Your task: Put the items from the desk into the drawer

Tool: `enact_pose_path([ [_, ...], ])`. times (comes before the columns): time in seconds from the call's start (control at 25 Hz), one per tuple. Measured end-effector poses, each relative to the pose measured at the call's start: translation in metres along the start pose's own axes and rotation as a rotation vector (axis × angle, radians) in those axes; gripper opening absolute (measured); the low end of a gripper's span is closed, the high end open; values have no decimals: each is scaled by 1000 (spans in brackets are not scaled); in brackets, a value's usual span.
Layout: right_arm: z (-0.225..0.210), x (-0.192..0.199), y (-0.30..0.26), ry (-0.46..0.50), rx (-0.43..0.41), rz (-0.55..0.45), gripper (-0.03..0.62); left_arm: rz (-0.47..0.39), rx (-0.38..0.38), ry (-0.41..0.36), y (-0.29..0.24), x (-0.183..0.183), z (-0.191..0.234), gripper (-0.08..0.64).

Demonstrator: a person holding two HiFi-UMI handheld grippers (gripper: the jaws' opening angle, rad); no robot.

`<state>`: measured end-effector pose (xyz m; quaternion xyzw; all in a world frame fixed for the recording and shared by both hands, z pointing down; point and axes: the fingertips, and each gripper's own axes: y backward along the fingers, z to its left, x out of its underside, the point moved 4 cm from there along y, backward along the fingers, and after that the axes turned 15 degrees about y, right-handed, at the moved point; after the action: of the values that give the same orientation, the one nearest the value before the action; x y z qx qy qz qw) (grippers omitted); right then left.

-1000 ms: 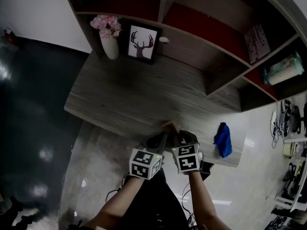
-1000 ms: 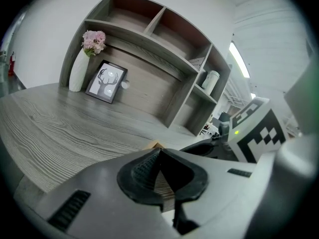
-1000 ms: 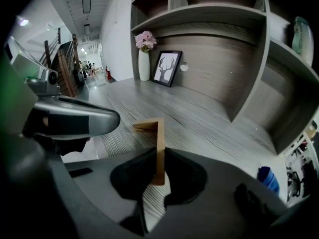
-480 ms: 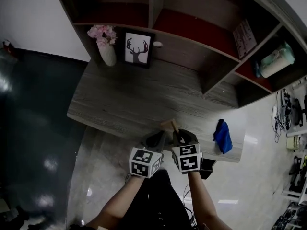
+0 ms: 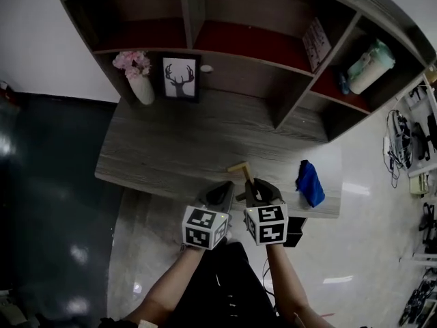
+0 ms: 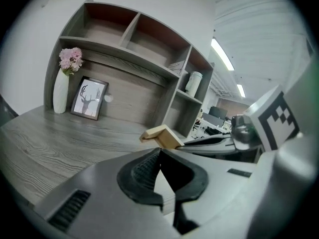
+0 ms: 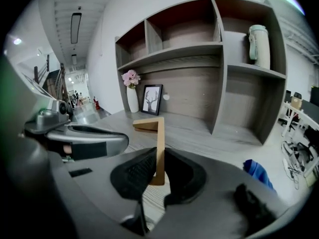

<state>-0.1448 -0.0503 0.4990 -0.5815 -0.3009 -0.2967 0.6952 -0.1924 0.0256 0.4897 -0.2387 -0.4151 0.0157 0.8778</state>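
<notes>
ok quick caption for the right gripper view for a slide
Right gripper clamps an L-shaped wooden piece over the grey desk, shelves behind

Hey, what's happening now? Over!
Right gripper shut on wooden L-piece, by the desk edge. Left gripper shut, empty. Blue cloth lies on desk. No drawer in view.

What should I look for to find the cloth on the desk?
Find the grey desk under the shelves and go to its right end, near the front edge. The cloth lies crumpled there, on its own. It is the only bright blue thing: the vase is white and the picture is dark-framed.
</notes>
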Motion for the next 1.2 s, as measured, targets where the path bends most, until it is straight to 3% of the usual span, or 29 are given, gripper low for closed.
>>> enact_pose_path([
  [0.4,-28,17,39,-72,105,-7,52,61,83,-65,-15,9,-38,11],
  [1.2,-81,118,147,-307,401,84,52,274,377,-216,-58,75,-161,11],
])
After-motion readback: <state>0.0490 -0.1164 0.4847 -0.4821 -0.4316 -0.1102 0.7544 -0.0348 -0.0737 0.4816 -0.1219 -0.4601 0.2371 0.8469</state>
